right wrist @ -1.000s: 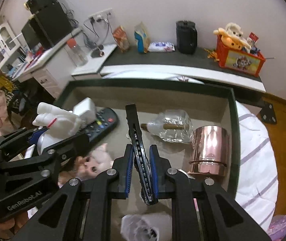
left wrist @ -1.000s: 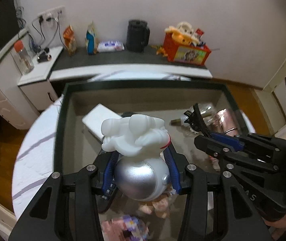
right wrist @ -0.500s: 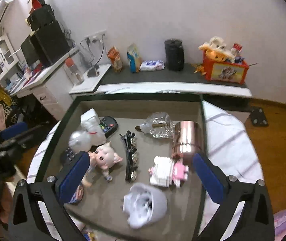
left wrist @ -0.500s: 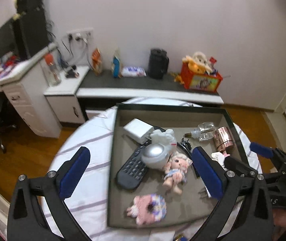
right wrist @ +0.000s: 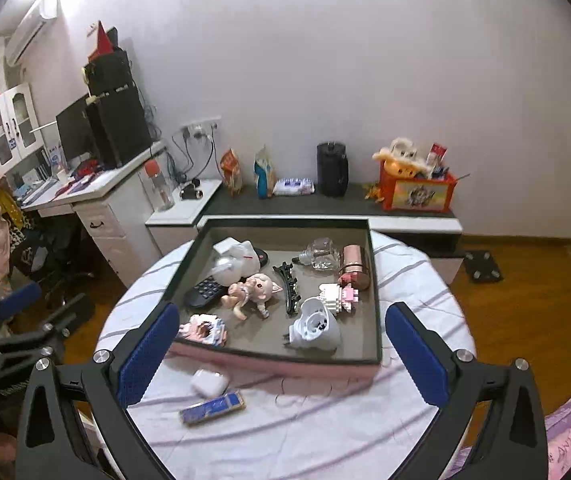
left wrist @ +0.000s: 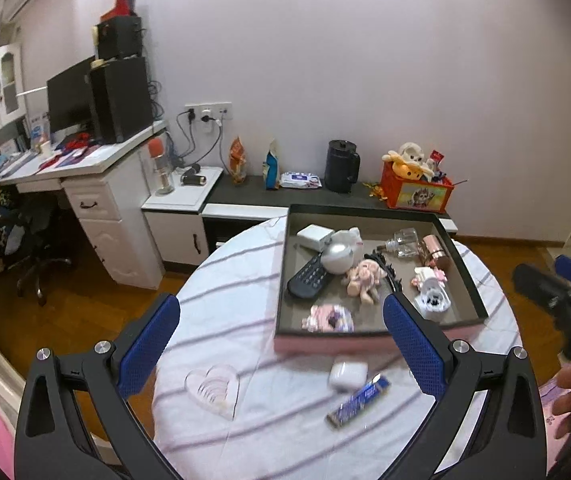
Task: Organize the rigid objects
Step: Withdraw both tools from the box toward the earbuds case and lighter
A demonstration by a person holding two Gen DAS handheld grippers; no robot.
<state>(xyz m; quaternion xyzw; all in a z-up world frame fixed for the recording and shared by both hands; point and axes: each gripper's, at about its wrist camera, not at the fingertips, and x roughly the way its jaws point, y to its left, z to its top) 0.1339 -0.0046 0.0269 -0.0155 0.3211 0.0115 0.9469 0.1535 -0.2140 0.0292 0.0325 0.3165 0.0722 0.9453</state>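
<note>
A dark-rimmed tray (left wrist: 365, 210) (right wrist: 285, 222) sits on a round table with a striped cloth. In it lie a white astronaut figure with a silver helmet (left wrist: 339, 254) (right wrist: 231, 260), a black hair clip (left wrist: 385, 268) (right wrist: 290, 286), a remote (left wrist: 307, 278), a doll (right wrist: 253, 290), a glass bottle (right wrist: 319, 254) and a rose-gold cup (right wrist: 353, 266). My left gripper (left wrist: 280, 300) hangs open and empty, back from the tray's near left corner. My right gripper (right wrist: 282, 308) is open and empty too, above the tray's front edge.
On the cloth in front of the tray lie a white earbud case (left wrist: 347, 374) (right wrist: 207, 382), a blue bar (left wrist: 359, 400) (right wrist: 212, 407) and a clear heart-shaped dish (left wrist: 213, 388). A low cabinet (right wrist: 325, 204) and a desk (left wrist: 85, 160) stand behind the table.
Both grippers opened, leaving the astronaut figure and the hair clip in the tray. Both then drew back and up, so the whole table now shows.
</note>
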